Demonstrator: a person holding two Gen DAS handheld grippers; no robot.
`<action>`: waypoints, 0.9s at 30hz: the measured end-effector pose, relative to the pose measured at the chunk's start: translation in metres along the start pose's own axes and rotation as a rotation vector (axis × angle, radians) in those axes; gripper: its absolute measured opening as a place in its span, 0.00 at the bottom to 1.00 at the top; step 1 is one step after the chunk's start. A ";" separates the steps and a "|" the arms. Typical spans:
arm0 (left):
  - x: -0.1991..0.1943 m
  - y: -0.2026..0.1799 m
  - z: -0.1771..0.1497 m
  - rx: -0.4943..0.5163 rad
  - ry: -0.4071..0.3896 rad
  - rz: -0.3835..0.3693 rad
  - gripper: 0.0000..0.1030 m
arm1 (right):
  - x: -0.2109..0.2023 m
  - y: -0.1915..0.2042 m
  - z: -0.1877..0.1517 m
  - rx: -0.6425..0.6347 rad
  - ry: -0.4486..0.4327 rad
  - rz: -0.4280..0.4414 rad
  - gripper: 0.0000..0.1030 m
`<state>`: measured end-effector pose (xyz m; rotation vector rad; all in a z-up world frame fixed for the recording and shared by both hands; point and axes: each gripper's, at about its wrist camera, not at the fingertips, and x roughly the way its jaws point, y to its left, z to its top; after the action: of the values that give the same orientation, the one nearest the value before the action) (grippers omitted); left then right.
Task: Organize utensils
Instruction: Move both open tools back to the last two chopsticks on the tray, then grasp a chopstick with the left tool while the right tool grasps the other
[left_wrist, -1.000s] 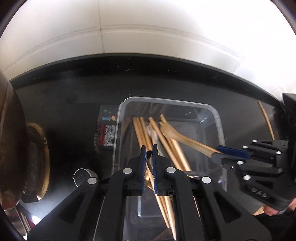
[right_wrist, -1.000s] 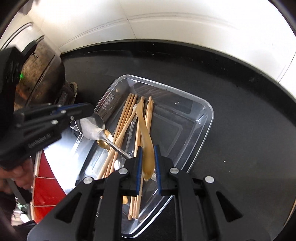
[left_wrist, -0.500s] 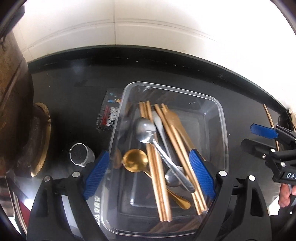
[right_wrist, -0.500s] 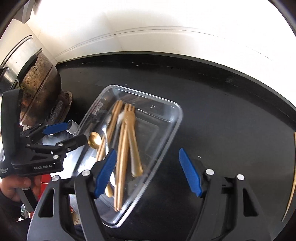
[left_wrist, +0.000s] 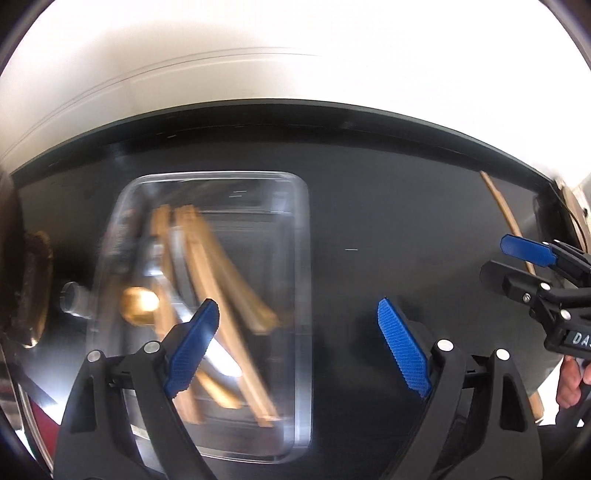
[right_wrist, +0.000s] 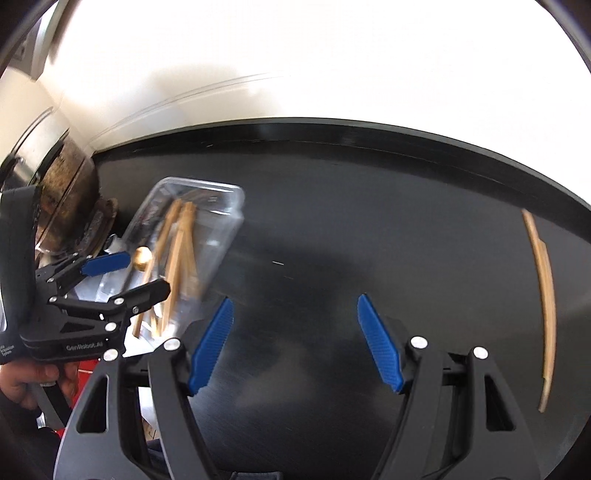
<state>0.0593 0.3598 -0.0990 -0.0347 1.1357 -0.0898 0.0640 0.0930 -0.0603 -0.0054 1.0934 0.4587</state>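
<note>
Motion blur smears the utensils (left_wrist: 207, 291) inside the clear container (left_wrist: 301, 258), to the left of the left gripper (left_wrist: 297, 350); single pieces cannot be told apart there. That gripper's left finger (left_wrist: 192, 350) hides part of them. The right gripper (left_wrist: 532, 266) is cut off by the frame edge, as is the hand (left_wrist: 570, 380) below it.

"GenRobot.AI" on the left claw (right_wrist: 123, 275) body; "DA", cut off, on the right claw (left_wrist: 517, 262) body.
</note>
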 end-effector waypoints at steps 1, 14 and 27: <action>0.001 -0.011 0.001 0.010 0.001 -0.004 0.83 | -0.005 -0.013 -0.005 0.008 -0.003 -0.012 0.66; 0.044 -0.214 0.009 0.154 0.036 -0.064 0.85 | -0.050 -0.231 -0.107 0.086 0.035 -0.317 0.66; 0.101 -0.330 0.026 0.196 0.093 -0.056 0.85 | -0.037 -0.310 -0.151 0.053 0.075 -0.320 0.67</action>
<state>0.1078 0.0213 -0.1553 0.1127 1.2142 -0.2542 0.0332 -0.2355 -0.1676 -0.1502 1.1539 0.1428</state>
